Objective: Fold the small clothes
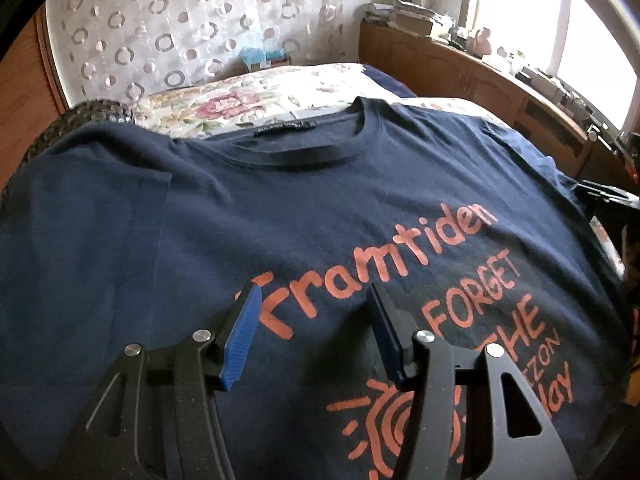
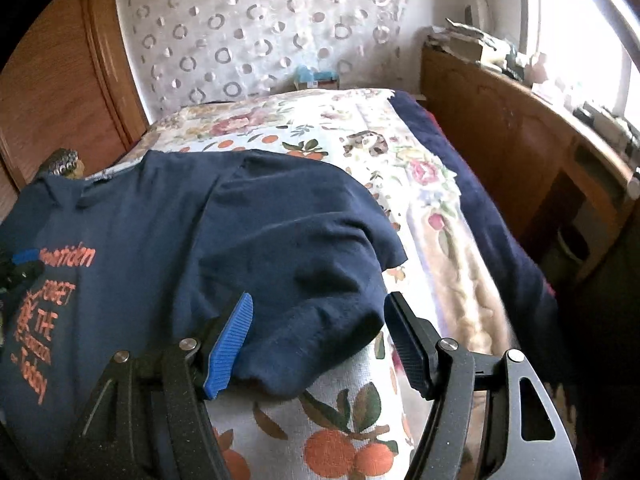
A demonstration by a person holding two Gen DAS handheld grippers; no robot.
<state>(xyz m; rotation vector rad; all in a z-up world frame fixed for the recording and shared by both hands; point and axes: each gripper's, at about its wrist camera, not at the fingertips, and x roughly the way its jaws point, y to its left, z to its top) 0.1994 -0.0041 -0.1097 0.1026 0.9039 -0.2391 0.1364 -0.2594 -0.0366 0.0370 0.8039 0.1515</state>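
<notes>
A navy T-shirt (image 1: 280, 208) with orange print lies face up on a bed, collar toward the far end. Its left sleeve is folded in over the body. My left gripper (image 1: 316, 312) is open and empty, hovering over the printed chest. In the right wrist view the shirt (image 2: 200, 232) spreads to the left, and its right sleeve (image 2: 320, 280) lies bunched on the cloth. My right gripper (image 2: 320, 320) is open with its jaws either side of that sleeve's edge, not closed on it. The left gripper's blue pad (image 2: 26, 257) shows at the far left.
The bed carries a white cloth printed with flowers and oranges (image 2: 340, 420) over a dark blue blanket (image 2: 500, 240). A wooden cabinet (image 2: 520, 152) with clutter runs along the right under a window. A wooden wardrobe (image 2: 60, 100) stands at the left.
</notes>
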